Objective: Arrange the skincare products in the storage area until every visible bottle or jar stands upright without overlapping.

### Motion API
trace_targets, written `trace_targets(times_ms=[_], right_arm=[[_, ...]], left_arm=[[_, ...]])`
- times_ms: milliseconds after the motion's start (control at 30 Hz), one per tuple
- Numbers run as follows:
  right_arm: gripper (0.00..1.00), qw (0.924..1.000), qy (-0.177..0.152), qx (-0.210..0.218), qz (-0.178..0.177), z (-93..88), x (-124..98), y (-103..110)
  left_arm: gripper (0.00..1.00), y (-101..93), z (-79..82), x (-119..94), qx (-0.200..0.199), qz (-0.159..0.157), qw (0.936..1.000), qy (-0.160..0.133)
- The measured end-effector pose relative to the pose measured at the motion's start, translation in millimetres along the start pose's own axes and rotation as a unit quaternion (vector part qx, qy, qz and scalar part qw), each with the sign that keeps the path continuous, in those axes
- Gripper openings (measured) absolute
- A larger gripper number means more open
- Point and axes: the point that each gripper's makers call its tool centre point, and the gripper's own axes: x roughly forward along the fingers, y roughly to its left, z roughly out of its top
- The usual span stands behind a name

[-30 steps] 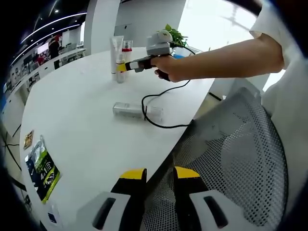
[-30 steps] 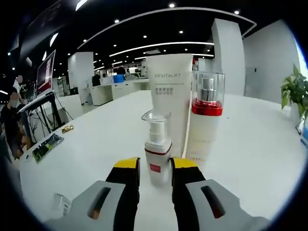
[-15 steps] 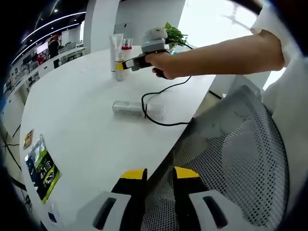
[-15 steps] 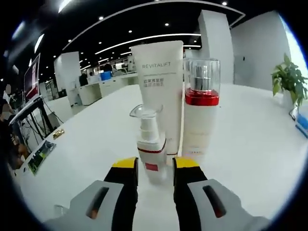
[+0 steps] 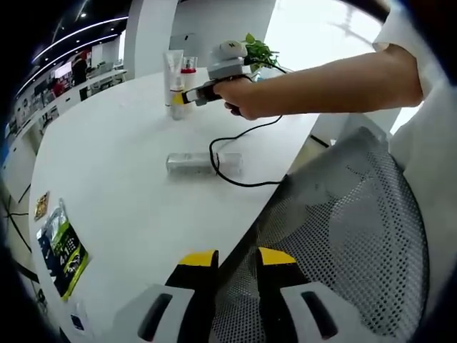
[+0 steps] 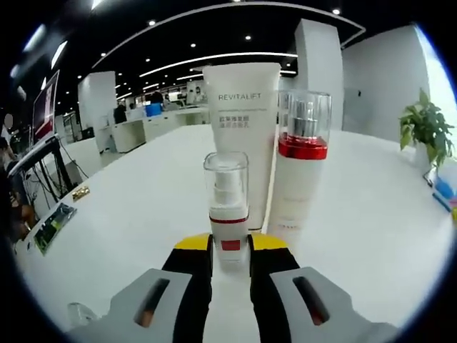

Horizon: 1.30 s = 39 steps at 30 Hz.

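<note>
Pump bottle [image 6: 227, 209] upright, clamped in your right hand-held gripper [image 6: 230, 251] | clear bottle [image 5: 203, 163] lying on bench [image 5: 121, 186] | your left hand-held gripper [image 5: 228, 266] parted, empty

The left gripper view looks from the near edge of the table [image 5: 128, 207] across it, well back from the standing bottles. The right gripper view sits low and close, facing them. Both views share the white tube [image 6: 241, 136] and red-collared bottle [image 6: 303, 164].

Grey claw [image 6: 230, 261] bodies with slotted sides, black jaws tipped yellow, white short sleeve [image 5: 410, 36], black trailing cable [image 5: 239, 161]
</note>
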Motion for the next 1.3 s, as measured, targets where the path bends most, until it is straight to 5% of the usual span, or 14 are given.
trace_targets(times_ms=[533, 1300], right_arm=[[0.17, 0.9994, 0.0, 0.021, -0.028, 3.8, 4, -12], [0.22, 0.9986, 0.002, 0.05, -0.019, 2.5, 4, -5]], left_arm=[[0.21, -0.2, -0.3, 0, 0.001, -0.001, 1.0, 0.001], [0.21, 0.5, -1.3, 0, 0.005, 0.002, 1.0, 0.004]])
